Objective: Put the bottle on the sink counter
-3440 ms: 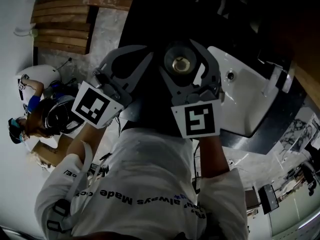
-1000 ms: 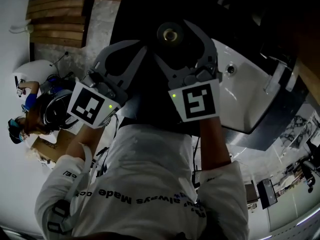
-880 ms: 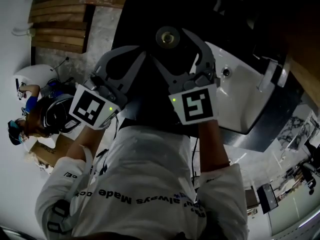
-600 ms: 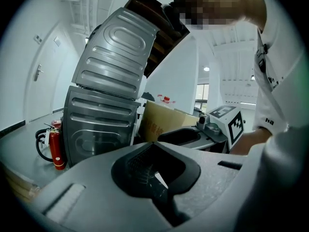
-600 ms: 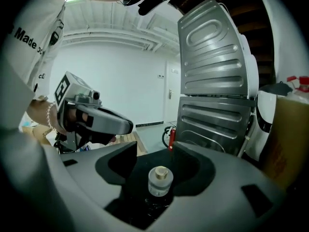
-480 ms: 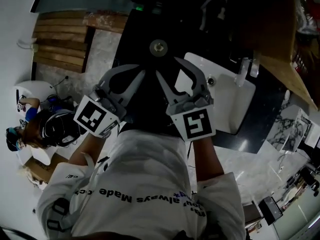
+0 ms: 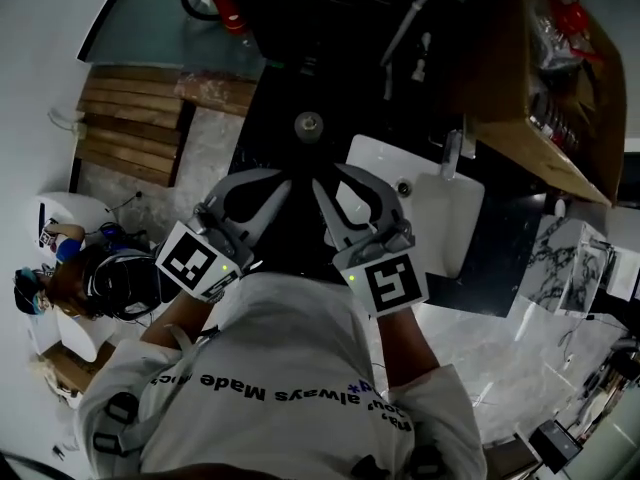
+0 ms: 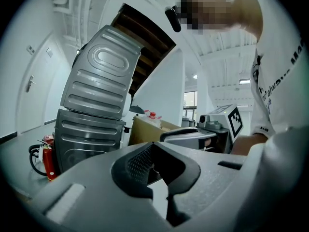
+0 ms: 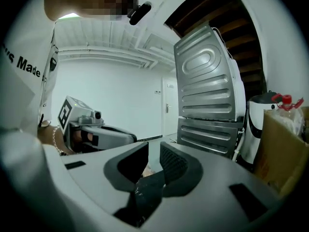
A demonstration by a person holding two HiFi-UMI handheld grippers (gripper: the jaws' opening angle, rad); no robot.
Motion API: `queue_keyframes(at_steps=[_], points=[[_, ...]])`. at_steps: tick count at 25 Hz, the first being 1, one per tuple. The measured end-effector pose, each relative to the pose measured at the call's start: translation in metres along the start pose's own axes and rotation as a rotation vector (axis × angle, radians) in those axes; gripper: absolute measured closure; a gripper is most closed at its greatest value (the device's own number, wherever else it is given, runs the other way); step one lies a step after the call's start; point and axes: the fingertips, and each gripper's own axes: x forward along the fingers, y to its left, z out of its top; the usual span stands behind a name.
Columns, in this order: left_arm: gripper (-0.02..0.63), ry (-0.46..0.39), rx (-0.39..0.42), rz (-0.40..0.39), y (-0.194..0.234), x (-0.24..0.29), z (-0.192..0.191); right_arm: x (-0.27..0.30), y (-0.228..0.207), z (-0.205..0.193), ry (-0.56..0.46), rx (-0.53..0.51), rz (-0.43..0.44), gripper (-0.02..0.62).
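Dark counter (image 7: 262, 98) is carrying white sink (image 7: 445, 223). Left gripper (image 7: 283, 180), left of sink, is holding jaws together, empty. Right gripper (image 7: 328, 175), over sink's left edge, has just been closing: narrow gap, nothing between. Bottle (image 7: 309, 124) is standing on counter just left of sink, apart from both.

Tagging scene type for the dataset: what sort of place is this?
Probably a mock washroom corner in a workshop or lab hall, not a home: white sink basin with faucet set in a dark counter, with a cardboard box and a fire extinguisher close by.
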Motion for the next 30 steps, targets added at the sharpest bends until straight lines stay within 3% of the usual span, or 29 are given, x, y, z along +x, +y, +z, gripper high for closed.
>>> queue_keyframes(at_steps=[12,30], points=[[0.603,-0.033,0.045,-0.053,-0.053,-0.017,0.038,-0.044,0.033,0.050,-0.070,0.000,-0.008,0.563],[0.603,-0.049,0.037,-0.078,-0.074,-0.023,0.055,-0.065,0.051,0.056,-0.055,-0.015,-0.024,0.588]])
